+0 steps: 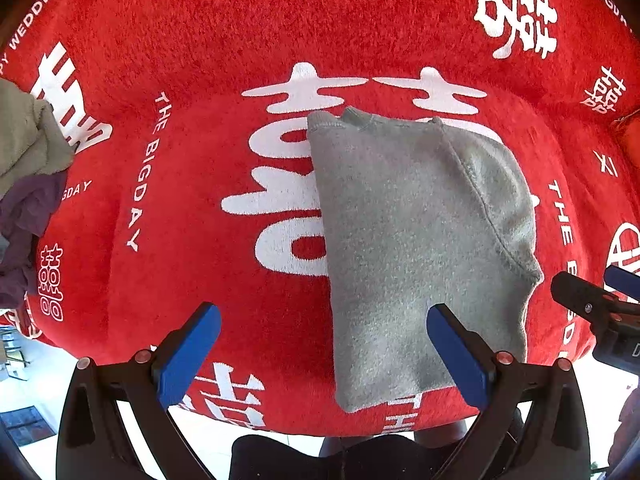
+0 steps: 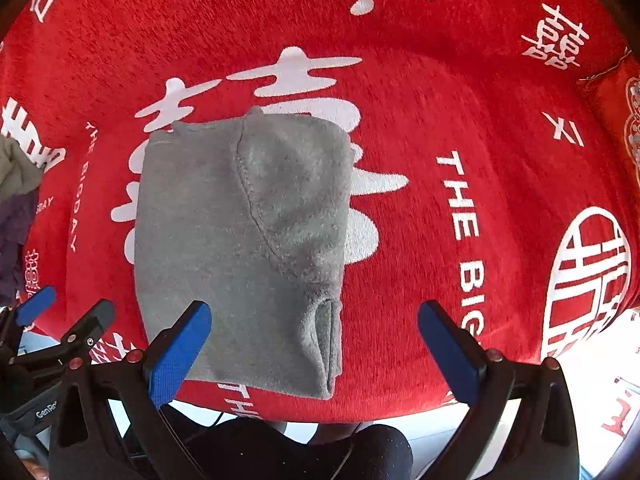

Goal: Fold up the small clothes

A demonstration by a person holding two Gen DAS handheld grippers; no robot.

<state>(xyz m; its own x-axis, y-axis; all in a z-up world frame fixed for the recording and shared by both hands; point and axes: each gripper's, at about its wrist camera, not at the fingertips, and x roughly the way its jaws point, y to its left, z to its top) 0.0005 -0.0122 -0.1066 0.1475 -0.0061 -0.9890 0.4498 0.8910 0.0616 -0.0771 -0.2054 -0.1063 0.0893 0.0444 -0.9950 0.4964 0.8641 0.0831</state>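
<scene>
blue pads on both grippers stood wide apart, gripping nothing. the left gripper (image 1: 324, 354) hovered over the near edge of the grey garment (image 1: 416, 248), one pad above the cloth, apparently not touching; the right gripper (image 2: 314, 354) straddled its near right corner. the garment lay folded on the red blanket (image 1: 200, 60), close to the front edge. a careless pinch could have caught one layer only, undoing the fold or dragging it off.
</scene>
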